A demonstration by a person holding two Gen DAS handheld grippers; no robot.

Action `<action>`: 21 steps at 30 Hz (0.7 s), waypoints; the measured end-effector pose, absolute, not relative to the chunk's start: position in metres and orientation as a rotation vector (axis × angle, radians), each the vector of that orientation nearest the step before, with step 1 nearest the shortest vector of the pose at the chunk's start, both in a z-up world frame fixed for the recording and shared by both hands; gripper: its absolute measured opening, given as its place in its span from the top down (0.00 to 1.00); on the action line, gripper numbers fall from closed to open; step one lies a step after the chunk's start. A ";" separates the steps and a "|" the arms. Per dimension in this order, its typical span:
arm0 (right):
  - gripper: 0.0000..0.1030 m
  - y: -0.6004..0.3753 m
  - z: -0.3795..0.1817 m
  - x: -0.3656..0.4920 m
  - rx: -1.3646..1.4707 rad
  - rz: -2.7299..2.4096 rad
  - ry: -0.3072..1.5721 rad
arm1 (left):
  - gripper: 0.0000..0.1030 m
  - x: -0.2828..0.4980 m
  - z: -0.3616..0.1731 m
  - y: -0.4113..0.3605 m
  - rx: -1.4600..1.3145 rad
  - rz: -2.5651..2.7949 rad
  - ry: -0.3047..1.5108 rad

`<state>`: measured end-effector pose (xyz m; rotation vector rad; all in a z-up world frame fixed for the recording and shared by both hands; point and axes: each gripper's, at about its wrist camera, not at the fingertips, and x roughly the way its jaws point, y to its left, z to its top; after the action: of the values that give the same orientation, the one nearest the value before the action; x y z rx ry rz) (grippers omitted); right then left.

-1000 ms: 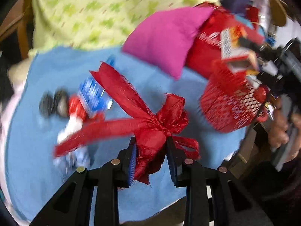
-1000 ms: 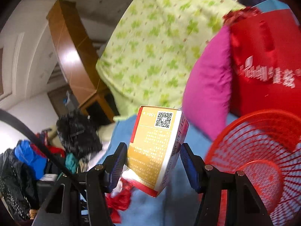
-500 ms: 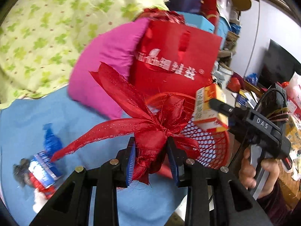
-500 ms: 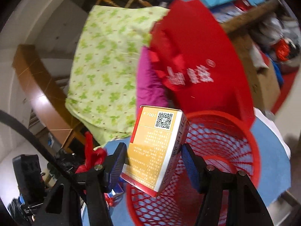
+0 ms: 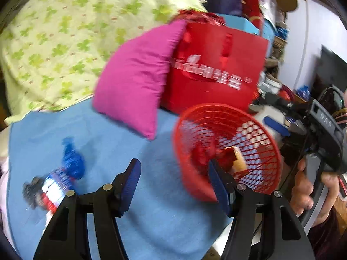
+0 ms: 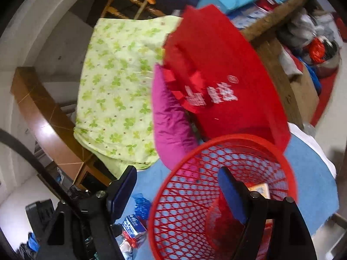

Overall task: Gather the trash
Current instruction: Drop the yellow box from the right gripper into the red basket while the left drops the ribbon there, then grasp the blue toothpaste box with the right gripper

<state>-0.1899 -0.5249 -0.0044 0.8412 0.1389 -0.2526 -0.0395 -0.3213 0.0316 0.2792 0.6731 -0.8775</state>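
A red mesh basket (image 5: pixel 256 127) stands on the blue cloth (image 5: pixel 108 134) at the right. Inside it lie the red ribbon bow (image 5: pixel 206 151) and the yellow carton (image 5: pixel 238 160). My left gripper (image 5: pixel 175 179) is open and empty, its right finger over the basket's near rim. In the right wrist view my right gripper (image 6: pixel 177 192) is open and empty above the basket (image 6: pixel 216 151), with the carton (image 6: pixel 260 189) and the ribbon (image 6: pixel 219 221) at its bottom. Blue, red and white wrappers (image 5: pixel 58 182) lie on the cloth to the left; they also show in the right wrist view (image 6: pixel 134 223).
A magenta pillow (image 5: pixel 138 75) and a red paper bag (image 5: pixel 216 73) lean behind the basket. A green-patterned quilt (image 5: pixel 65 39) covers the back. The right hand-held gripper (image 5: pixel 321 134) is at the far right. Clutter and boxes (image 6: pixel 303 69) fill the room's right side.
Both grippers have opened. The ribbon bow left my left gripper and the yellow carton left my right gripper; both now lie in the red basket.
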 end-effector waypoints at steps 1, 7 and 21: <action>0.22 -0.518 0.000 -0.188 0.820 -0.243 0.129 | 0.36 -0.036 0.031 -0.309 0.268 -0.854 0.672; 0.22 -0.455 0.033 -0.167 0.642 -0.143 0.048 | 0.32 -0.011 0.018 -0.177 0.203 -0.585 0.677; 0.13 -0.293 0.017 -0.042 0.372 0.118 0.291 | 0.32 0.016 -0.030 -0.027 0.111 -0.228 0.764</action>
<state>-0.0423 -0.2929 0.0167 0.3718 0.2907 0.1178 0.0161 -0.0266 -0.0297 0.1115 0.7636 -0.2281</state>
